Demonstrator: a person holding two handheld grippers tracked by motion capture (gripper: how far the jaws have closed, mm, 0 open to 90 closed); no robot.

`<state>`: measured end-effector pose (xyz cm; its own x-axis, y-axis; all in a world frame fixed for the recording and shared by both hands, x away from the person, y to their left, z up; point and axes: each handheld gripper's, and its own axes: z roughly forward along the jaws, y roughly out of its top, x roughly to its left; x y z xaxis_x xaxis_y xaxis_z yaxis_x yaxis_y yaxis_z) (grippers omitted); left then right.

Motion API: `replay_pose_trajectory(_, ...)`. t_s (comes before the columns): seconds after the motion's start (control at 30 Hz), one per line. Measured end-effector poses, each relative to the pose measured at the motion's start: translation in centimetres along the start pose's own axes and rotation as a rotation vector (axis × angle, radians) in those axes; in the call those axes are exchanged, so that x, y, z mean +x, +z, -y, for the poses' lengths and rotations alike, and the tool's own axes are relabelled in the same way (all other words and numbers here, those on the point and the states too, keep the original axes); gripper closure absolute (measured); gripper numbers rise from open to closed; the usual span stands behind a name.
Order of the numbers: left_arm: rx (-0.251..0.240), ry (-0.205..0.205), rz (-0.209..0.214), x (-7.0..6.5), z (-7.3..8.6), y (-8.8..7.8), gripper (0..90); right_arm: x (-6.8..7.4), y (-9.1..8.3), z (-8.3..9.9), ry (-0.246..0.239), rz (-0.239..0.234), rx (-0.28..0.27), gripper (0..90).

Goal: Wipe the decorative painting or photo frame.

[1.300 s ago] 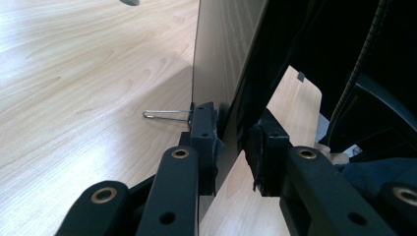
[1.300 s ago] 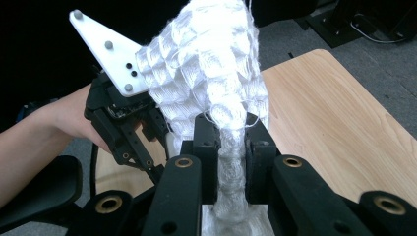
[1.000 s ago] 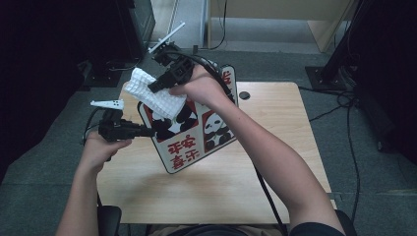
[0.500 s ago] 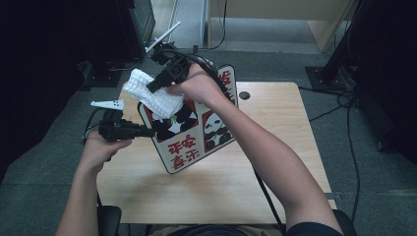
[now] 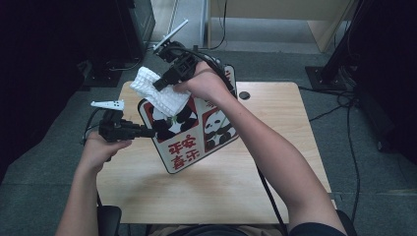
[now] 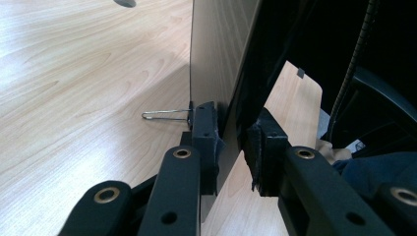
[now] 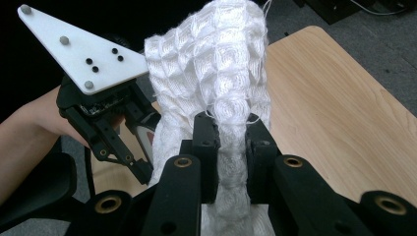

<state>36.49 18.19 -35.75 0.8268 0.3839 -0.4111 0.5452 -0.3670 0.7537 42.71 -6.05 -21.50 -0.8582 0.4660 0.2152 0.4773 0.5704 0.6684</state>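
The panda board [image 5: 196, 132] stands tilted on the wooden worktop [image 5: 275, 147], leaning up off the wood. It has black and white pandas on it, red corners and big red signs near its low end. Its low end sits near the middle of the worktop, and its top end points to the far side.

The left gripper [image 5: 147, 132] comes in from the left and pinches the left edge of the board. In the left gripper view its two black jaws are pressed on the thin edge of the board [image 6: 216, 83], one on each side. A small bent wire [image 6: 164, 115] sticks out just beside the left jaw, low over the wood. The person's left hand [image 5: 101, 147] holds this gripper near the left edge of the worktop.

The right gripper [image 5: 158, 84] is up at the top end of the board. It is squeezing a white cloth [image 5: 160, 93]. The cloth is bumpy, with little squares all over it, and it lies on the top left part of the board, on one panda. In the right gripper view the cloth [image 7: 221, 83] is bunched up between the two jaws and rises above them. The left gripper [image 7: 142, 174] shows there too, with its white three-cornered plate [image 7: 81, 51] on top.

A small dark dot [image 5: 244, 95] sits on the worktop, just to the right of the board's top end.
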Motion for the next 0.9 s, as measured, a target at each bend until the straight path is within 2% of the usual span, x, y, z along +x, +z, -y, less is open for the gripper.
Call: replay_pose_trajectory(0.9,-0.002,-0.007,0.004,0.0,0.0,0.0,75.8,-2.4,-1.9,1.5,0.050,0.002,-0.015,80.1)
